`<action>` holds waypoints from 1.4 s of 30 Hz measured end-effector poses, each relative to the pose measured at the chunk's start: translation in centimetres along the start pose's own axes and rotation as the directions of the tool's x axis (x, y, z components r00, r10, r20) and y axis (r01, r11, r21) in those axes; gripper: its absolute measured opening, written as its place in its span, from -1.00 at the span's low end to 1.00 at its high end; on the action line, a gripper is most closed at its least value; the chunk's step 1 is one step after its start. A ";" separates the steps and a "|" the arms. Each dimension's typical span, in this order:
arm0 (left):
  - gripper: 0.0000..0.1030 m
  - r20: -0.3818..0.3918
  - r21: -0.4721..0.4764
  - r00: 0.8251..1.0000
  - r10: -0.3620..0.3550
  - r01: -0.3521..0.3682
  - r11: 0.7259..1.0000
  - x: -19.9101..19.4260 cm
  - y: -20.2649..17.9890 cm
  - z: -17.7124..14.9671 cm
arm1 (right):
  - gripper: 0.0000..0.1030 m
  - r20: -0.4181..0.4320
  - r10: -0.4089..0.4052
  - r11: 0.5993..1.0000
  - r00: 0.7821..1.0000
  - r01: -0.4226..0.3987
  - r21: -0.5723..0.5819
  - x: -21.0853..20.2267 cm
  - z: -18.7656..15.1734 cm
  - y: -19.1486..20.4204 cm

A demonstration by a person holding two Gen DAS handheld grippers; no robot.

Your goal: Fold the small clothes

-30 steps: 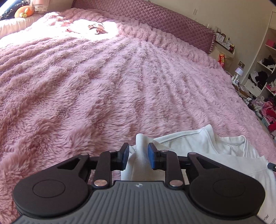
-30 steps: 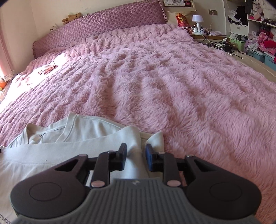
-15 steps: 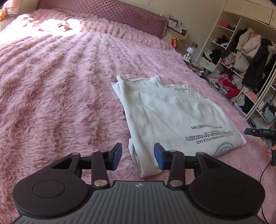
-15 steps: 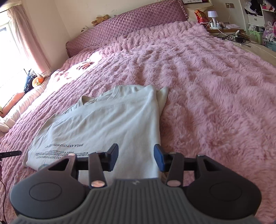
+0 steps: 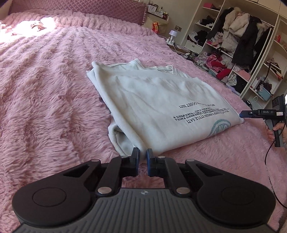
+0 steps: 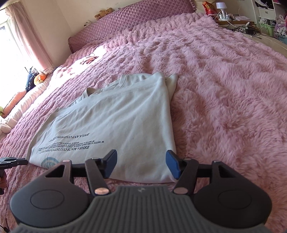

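At the near edge of the bed, we are holding the left gripper (image 5: pixel 142 162) low over the pink furry blanket (image 5: pixel 53 107), its jaws nearly closed with only a thin gap and nothing pinched between them; they are sitting just short of the near corner of the folded white shirt (image 5: pixel 161 107). We are holding the right gripper (image 6: pixel 141 165) over the opposite near corner of that shirt (image 6: pixel 116 121), jaws spread wide, the cloth lying between and under the blue pads (image 6: pixel 172 165) without being gripped.

The shirt is lying flat on the blanket (image 6: pixel 224 89), folded into a rough rectangle, with dark printed lettering and a teal round emblem toward one end and the collar and folded sleeve at the far end. In the left wrist view the right gripper (image 5: pixel 251 113) is appearing side-on at the right edge beside the shirt's hem.

Farther off, open wardrobe shelves (image 5: pixel 224 44) are holding coats, heaps of clothes and a light blue bin with its contents too small to tell. A quilted purple headboard (image 6: pixel 136 16) is running along the far side of the bed, a teddy bear (image 6: pixel 104 12) perched on it, a small lamp (image 6: pixel 221 6) standing on the bedside stand, and a pink curtain (image 6: pixel 28 35) hanging by the bright window.
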State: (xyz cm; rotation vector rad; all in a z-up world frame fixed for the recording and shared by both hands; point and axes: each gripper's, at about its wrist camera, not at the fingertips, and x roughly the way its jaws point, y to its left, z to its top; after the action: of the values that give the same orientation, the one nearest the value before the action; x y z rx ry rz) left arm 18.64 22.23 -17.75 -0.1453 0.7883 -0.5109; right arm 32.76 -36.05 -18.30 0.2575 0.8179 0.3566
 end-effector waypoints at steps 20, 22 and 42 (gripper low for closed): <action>-0.89 -0.061 0.146 0.991 0.122 -0.112 0.983 0.9 -1.1 -0.1 | -0.89 -0.028 -0.114 0.990 0.993 0.111 -0.090 0.2 -1.3 -0.8; -0.90 -0.059 0.204 0.988 0.144 -0.130 0.970 0.4 -1.7 0.1 | -1.00 -0.035 -0.108 0.990 0.994 0.104 -0.099 0.0 -1.1 -0.5; -0.82 0.099 -0.026 0.994 0.044 -0.042 0.999 -3.6 -0.2 3.5 | -0.56 0.086 -0.210 0.974 0.974 0.215 -0.063 -1.5 0.5 1.8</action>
State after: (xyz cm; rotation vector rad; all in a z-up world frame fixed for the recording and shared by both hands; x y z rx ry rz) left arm 18.94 23.64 -12.93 -0.1746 0.6992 -0.4501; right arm 31.84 -35.08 -16.37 0.1140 0.7455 0.1730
